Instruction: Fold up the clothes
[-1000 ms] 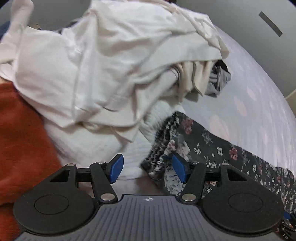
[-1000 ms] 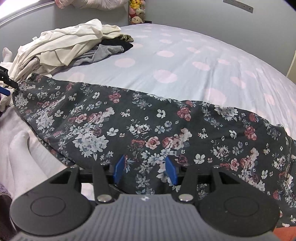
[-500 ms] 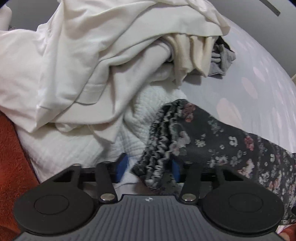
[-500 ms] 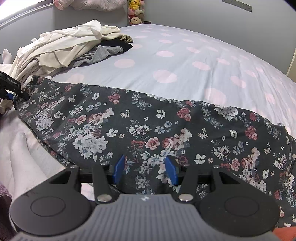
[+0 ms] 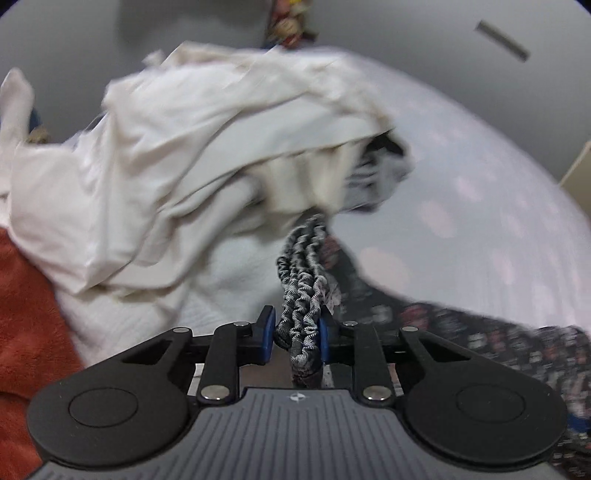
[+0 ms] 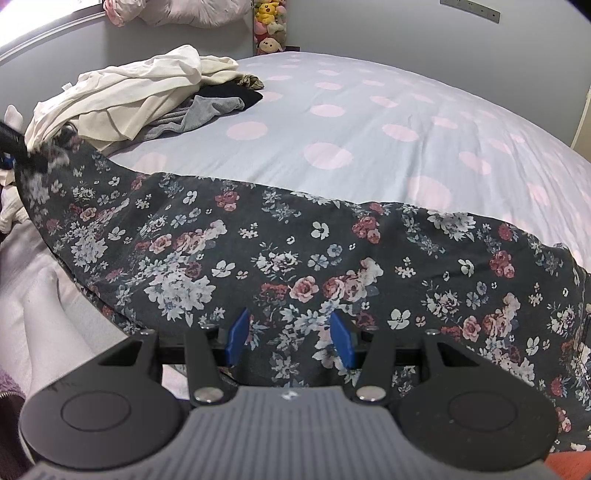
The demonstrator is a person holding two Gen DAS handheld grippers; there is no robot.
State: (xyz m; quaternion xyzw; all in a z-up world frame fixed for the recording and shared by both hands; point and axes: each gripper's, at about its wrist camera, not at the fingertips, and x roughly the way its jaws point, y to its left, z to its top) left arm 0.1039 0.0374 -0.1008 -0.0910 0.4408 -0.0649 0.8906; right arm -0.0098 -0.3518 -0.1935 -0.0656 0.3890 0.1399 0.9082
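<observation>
A dark floral garment (image 6: 295, 251) lies spread across the near part of the bed. Its gathered elastic end (image 5: 301, 295) is pinched between the blue pads of my left gripper (image 5: 297, 334), which is shut on it. The left gripper also shows at the far left of the right wrist view (image 6: 14, 147), holding that end. My right gripper (image 6: 290, 339) is open, its blue pads just above the garment's near edge, gripping nothing.
A pile of cream and white clothes (image 5: 207, 155) with grey and black items (image 6: 207, 110) sits at the bed's back left. An orange cloth (image 5: 26, 317) lies at the left. The polka-dot bedsheet (image 6: 388, 129) stretches to the right. Plush toys (image 6: 269, 26) stand by the wall.
My left gripper has closed on the gathered end of the floral garment and lifted it, the view now blurred by motion. The right gripper has stayed open in place.
</observation>
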